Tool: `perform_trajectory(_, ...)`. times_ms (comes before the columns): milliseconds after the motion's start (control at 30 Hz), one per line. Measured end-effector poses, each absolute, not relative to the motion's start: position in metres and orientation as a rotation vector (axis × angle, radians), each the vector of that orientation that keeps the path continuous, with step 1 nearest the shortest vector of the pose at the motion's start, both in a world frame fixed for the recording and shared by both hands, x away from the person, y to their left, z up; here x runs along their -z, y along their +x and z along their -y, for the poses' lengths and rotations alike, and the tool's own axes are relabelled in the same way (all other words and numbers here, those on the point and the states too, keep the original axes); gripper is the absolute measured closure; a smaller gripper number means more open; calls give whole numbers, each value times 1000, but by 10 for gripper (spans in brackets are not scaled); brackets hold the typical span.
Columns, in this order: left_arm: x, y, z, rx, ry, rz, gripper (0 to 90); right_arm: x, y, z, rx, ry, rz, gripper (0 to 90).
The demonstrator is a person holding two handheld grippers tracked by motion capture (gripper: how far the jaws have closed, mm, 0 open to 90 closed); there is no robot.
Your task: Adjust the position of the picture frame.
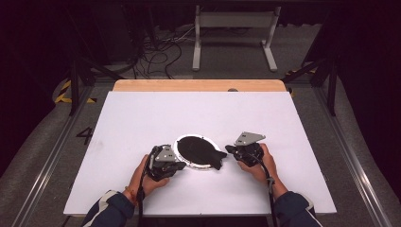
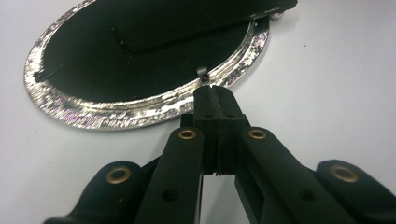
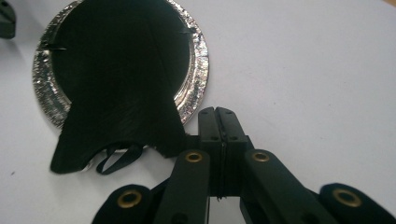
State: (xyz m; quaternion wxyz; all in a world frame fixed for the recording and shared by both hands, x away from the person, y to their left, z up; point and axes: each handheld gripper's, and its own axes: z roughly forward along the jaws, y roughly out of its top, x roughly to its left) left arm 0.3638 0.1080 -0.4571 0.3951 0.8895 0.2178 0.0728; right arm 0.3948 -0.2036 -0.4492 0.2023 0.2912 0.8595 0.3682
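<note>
On the white table (image 1: 142,123) an oval picture frame (image 1: 195,151) is lying face down, its black backing up and its glittery silver rim showing all round. A black stand flap (image 1: 215,158) is sticking out from the back towards the person's right, past the rim, with a short black ribbon loop (image 3: 116,158) lying under its end.

The left gripper (image 1: 182,164) is sitting at the frame's near-left edge. In the left gripper view its jaws are pressed flat together with nothing between them — the tips (image 2: 215,91) are resting just at the silver rim (image 2: 116,114), right by a small metal clip (image 2: 201,71) on the backing.

The right gripper (image 1: 228,149) is sitting at the frame's right side, close to the flap. Its jaws are clenched too, holding nothing; in the right gripper view the tips (image 3: 217,112) are lying just beside the flap's edge (image 3: 126,116) and the rim, though whether they are touching either I cannot tell.

Both of the person's hands are wrapped round the gripper bodies, forearms coming in from the near edge.
</note>
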Motion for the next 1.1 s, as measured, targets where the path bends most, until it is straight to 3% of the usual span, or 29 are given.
perform_trajectory(667, 464, 379, -100, -232, 2273, -576, 900, 454, 391, 200, -998, 740, -2521, 900)
perform_trajectory(1100, 462, 410, -93, -273, 2285, -574, 900, 454, 352, 196, -1004, 747, -2550, 900)
